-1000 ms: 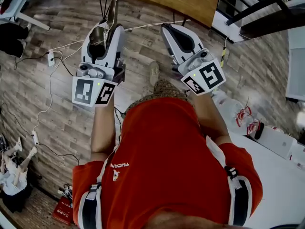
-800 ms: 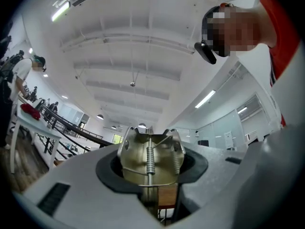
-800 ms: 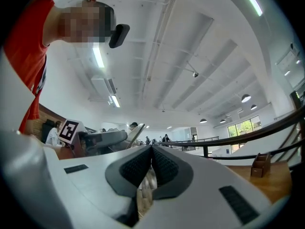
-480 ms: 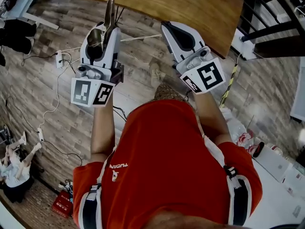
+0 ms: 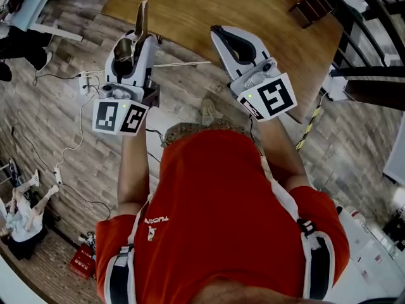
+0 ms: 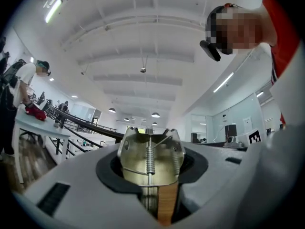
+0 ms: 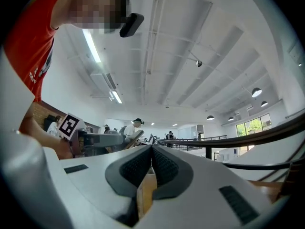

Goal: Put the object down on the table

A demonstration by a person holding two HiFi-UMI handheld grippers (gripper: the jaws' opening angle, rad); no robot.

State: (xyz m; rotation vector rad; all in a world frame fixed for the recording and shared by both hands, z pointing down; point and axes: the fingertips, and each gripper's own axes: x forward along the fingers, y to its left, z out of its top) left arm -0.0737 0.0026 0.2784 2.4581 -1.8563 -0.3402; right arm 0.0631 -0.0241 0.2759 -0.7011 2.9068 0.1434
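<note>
Clamping tongs [image 5: 142, 18] in left gripper [image 5: 134, 41], tong arms squeezed nearly shut, grasping nothing; hovering at table [image 5: 253, 5] edge, awaiting set-down.

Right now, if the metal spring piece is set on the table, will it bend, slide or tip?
The metal spring piece looks like thin sheet metal, so it is probably stiff and light, though its coils may flex. Being shiny, it may slide on the table. It stands tall and narrow in the left hand-held gripper, so on end it could tip.
</note>
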